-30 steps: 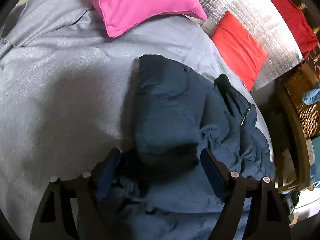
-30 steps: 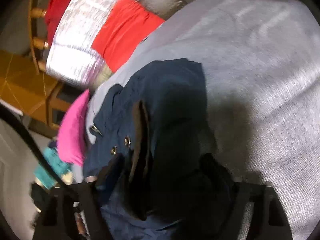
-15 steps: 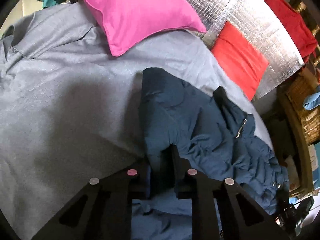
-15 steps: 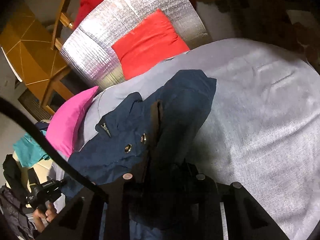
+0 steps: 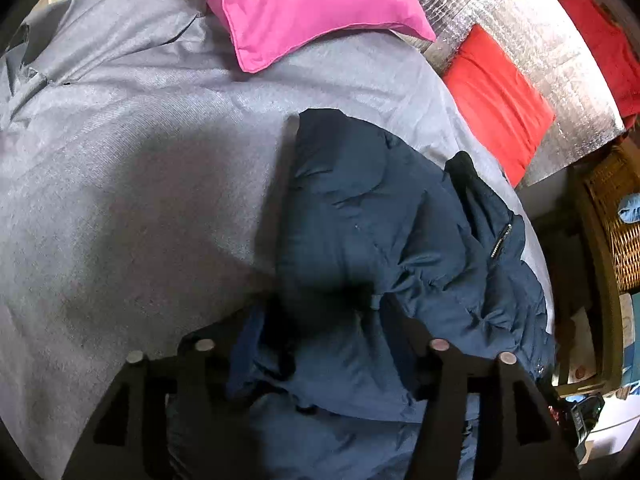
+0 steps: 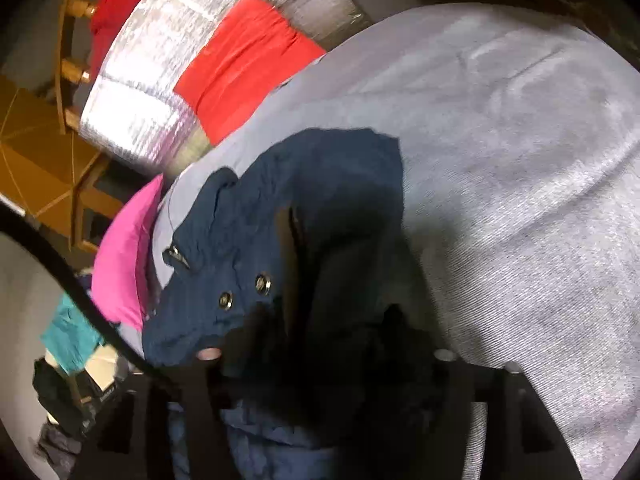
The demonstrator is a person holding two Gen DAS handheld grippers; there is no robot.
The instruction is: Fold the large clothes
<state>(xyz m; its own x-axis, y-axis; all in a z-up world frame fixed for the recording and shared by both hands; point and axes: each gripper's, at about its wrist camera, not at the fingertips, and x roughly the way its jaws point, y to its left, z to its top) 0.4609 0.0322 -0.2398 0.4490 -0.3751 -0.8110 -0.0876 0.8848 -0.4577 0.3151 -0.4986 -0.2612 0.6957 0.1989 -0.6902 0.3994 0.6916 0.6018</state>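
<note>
A navy padded jacket (image 5: 384, 240) lies bunched on a grey bedspread (image 5: 132, 200), filling the lower centre and right of the left wrist view. Its upper portion is folded into a flat panel with a straight left edge, while crumpled cloth with a short zip trails toward the right edge of the bed.

The left gripper (image 5: 324, 316) sits at the bottom centre of its frame with its two black fingers (image 5: 404, 320) spread wide apart; jacket fabric bulges up between them, and nothing is pinched.

In the right wrist view the jacket (image 6: 320, 208) occupies the centre and lower left, showing two metal snaps and a dark brown lining edge. The right gripper (image 6: 320, 336) is at the bottom centre, its fingers (image 6: 394, 320) likewise set apart, with dark, shadowed cloth lying between them. The bedspread (image 6: 520, 160) fills the right half of that frame.

A pink pillow (image 5: 304, 4) rests at the top centre of the left view, touching the bedspread. A red cushion (image 5: 496, 100) leans against a silver foil panel (image 5: 540, 52) at the upper right. A wicker basket (image 5: 616, 216) stands at the right edge, off the bed. In the right view, wooden furniture (image 6: 36, 168) shows at the left edge and teal cloth (image 6: 72, 336) at the lower left.
</note>
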